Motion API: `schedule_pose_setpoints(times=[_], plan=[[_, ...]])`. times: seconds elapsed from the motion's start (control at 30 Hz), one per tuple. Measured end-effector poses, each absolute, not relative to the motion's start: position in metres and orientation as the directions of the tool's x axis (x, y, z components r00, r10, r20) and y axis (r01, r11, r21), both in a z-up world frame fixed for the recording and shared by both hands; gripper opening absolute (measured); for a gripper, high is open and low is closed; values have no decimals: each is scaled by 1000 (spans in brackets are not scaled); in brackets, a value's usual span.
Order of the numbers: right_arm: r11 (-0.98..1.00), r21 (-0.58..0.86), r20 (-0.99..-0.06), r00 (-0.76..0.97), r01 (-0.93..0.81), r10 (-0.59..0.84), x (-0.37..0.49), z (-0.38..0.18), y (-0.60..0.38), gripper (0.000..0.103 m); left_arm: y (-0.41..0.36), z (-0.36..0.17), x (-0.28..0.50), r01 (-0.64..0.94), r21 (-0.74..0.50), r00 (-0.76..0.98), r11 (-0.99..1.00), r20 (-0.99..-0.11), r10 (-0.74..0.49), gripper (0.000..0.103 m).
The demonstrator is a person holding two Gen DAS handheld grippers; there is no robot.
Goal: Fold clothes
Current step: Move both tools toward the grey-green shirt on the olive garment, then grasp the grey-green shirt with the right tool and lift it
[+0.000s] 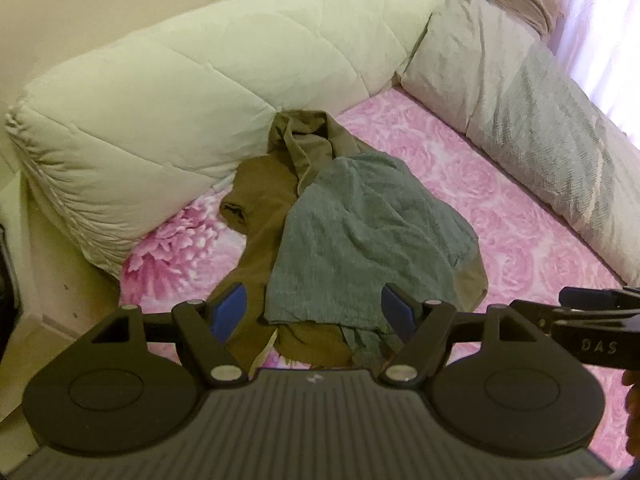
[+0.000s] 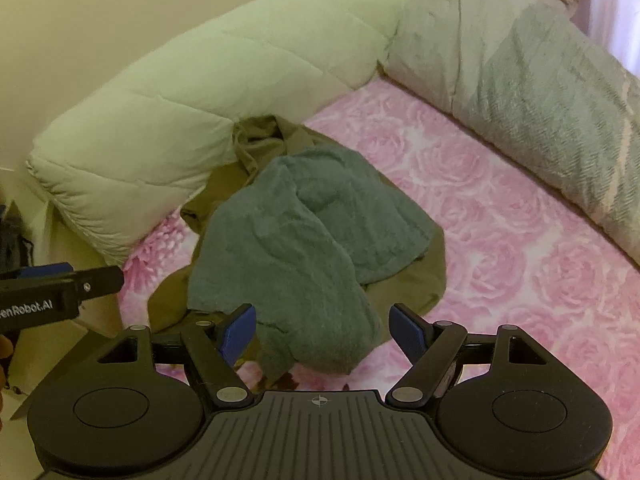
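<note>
Left gripper [image 1: 316, 312] wide, holding nothing, above near edge of grey-blue towel [image 1: 360, 232]. Right gripper [image 2: 322, 332] wide too, empty, over same towel's near end. Towel crumpled atop olive garment [image 1: 264, 200] on pink floral bed [image 1: 500, 220], beside cream quilt [image 1: 180, 92] at left, grey blanket [image 1: 540, 128] far right.

This is a home bedroom. A bed with a pink rose-print sheet [image 1: 500, 216] carries a quilted duvet [image 1: 192, 92] and a grey pillow [image 1: 532, 128] along its far edges.
</note>
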State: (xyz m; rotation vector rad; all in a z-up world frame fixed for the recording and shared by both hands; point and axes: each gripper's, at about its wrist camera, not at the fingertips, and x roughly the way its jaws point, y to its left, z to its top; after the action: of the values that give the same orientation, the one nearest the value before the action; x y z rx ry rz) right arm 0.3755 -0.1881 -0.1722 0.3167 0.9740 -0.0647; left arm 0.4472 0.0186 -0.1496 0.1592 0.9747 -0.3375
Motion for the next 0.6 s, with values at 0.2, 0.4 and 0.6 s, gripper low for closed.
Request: schedule_pose_setpoints(times=[0.2,0.4,0.6], plan=[[953,224,-846,527,205,86,403,-209,-199,61,6,-180,474,353,-29,469,935,-860,-203,72],[947,229,-867,490,224,93,425,-253,-209,48,2,-205,494,337,-30,443,941,-877,-187,71],[941,239,-882,459,239,107,446,-296,-219,48,3,-223,507,313,-25,430,949,-887,-165,71]])
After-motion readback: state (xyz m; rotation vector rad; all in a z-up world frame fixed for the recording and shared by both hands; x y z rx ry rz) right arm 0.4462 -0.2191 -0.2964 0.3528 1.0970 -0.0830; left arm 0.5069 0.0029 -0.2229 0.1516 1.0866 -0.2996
